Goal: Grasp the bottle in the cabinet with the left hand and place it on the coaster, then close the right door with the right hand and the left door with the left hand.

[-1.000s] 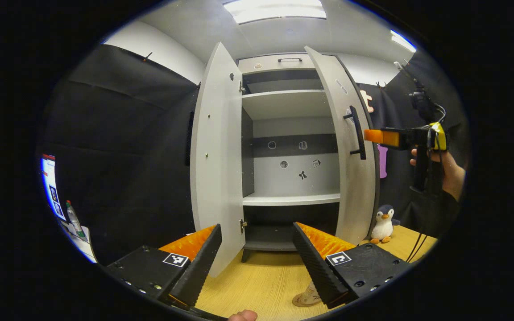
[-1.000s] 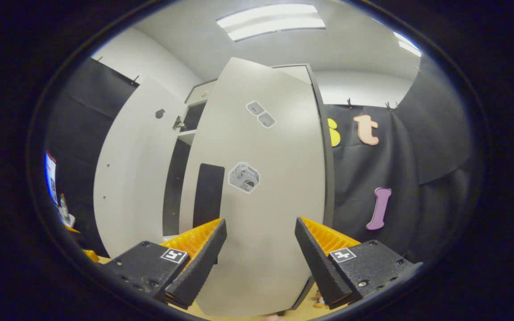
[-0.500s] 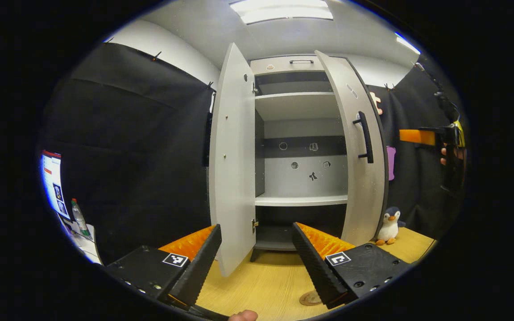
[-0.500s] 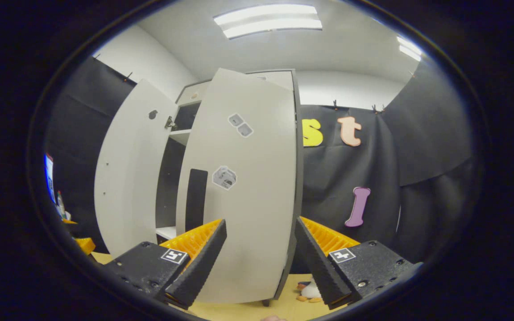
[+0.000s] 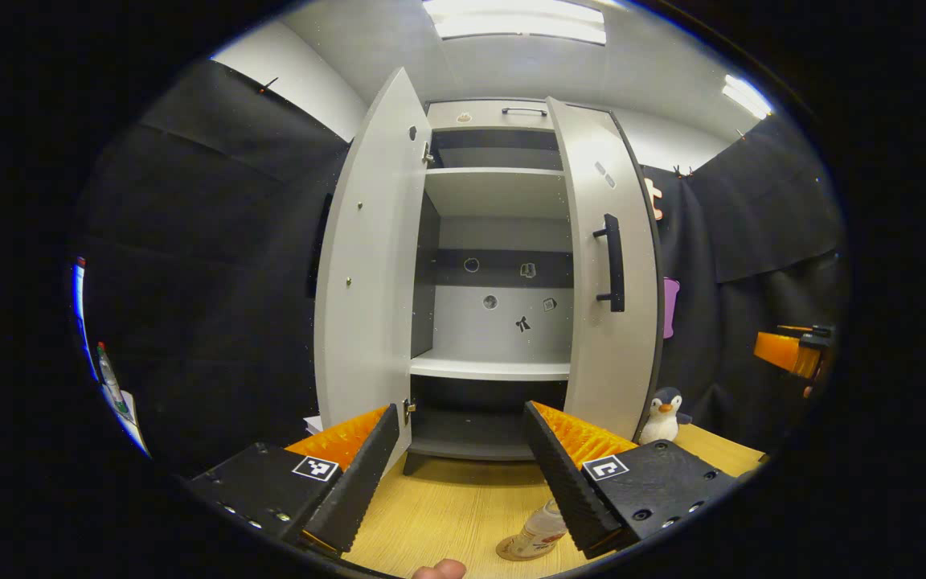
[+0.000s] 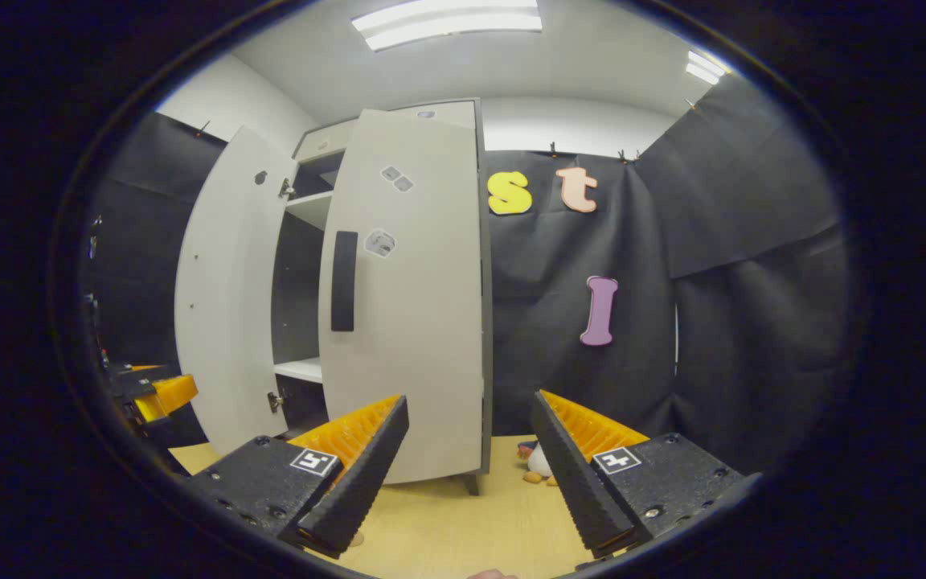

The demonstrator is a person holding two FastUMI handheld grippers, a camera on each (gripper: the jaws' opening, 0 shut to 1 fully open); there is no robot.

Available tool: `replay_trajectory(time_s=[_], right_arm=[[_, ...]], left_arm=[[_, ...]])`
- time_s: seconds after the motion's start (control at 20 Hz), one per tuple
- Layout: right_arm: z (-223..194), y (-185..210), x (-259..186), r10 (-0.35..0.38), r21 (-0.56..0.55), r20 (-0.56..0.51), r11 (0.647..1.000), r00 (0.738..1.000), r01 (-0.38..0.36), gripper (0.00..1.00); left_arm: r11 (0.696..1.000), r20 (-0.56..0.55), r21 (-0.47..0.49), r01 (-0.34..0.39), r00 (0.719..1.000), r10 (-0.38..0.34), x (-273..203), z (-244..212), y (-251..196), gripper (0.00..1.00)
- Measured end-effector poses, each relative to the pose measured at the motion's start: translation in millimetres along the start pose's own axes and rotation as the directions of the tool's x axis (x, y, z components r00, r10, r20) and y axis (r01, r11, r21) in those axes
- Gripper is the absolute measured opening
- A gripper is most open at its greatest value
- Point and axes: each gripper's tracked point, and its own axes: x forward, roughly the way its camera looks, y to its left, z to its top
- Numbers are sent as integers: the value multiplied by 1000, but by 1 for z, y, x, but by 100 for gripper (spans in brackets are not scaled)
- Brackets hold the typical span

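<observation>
A small clear bottle (image 5: 541, 527) stands on a round coaster (image 5: 509, 552) on the wooden table, just behind the right finger of my left gripper (image 5: 459, 418), which is open and holds nothing. The grey cabinet's left door (image 5: 366, 273) stands wide open. Its right door (image 5: 612, 281), with a black handle (image 5: 612, 262), is nearly shut. My right gripper (image 6: 469, 406) is open and empty, a little way back from the right door (image 6: 415, 322). It shows as an orange finger (image 5: 784, 352) at the far right of the left gripper view.
The cabinet's shelves (image 5: 491, 368) are bare. A toy penguin (image 5: 660, 414) sits on the table (image 5: 447, 507) by the cabinet's right foot. The left gripper (image 6: 159, 394) shows low at the left of the right gripper view, beside the open left door (image 6: 226, 297).
The right door has swung from half open to nearly shut. My right gripper has drawn back from it and dropped lower. The left gripper has hardly moved.
</observation>
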Motion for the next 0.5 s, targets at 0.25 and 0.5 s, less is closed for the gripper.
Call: replay_trajectory(time_s=[0.25, 0.5], right_arm=[[-33, 6, -20, 11, 57, -71, 998, 997, -7, 100], [-14, 18, -9, 61, 35, -25, 998, 998, -60, 100]], left_arm=[[999, 34, -17, 33, 999, -33, -3, 18, -17, 94], [999, 152, -32, 0, 988, 5, -14, 77, 12, 95]])
